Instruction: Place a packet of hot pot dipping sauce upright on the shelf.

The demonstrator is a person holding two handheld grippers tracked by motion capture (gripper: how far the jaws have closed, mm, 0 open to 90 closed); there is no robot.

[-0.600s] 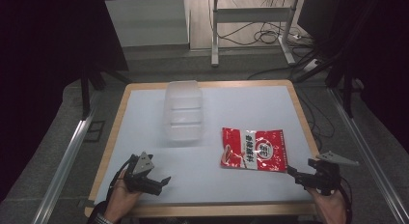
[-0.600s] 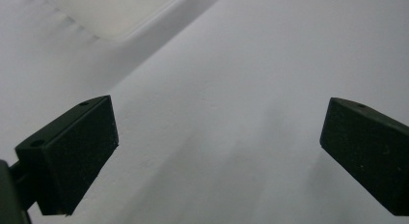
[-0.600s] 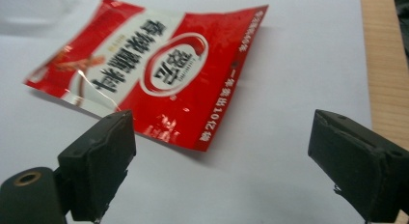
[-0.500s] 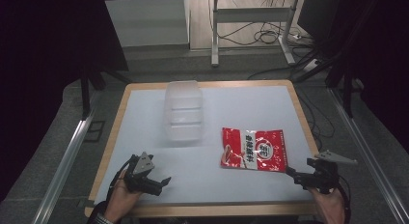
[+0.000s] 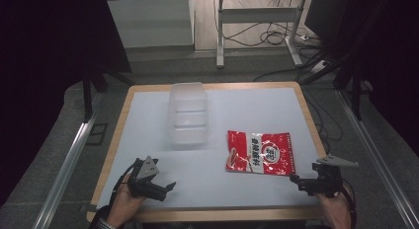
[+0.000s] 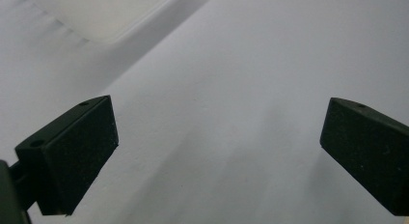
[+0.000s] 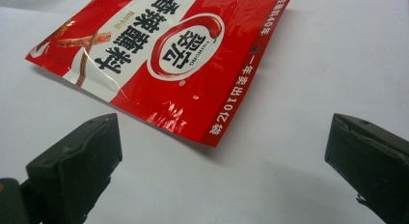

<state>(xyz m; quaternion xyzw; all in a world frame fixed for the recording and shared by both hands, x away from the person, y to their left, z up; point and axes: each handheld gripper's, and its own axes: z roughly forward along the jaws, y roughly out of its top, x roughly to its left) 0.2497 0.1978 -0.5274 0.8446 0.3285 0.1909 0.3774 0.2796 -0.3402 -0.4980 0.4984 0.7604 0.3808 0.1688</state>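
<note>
While the right gripper [image 5: 298, 180] sits at the lower right of the high view with jaws spread wide and nothing between them, the left gripper [image 5: 168, 186] rests at the lower left, likewise released over bare table [image 5: 148, 110]. Just up and left of the right gripper lies the red snack packet [image 5: 259, 152], flat on the white surface, its near corner between the jaws in the right gripper view [image 7: 164, 55]. Farther up, centre-left, stands a clear plastic container [image 5: 188, 113], apart from the packet
</note>
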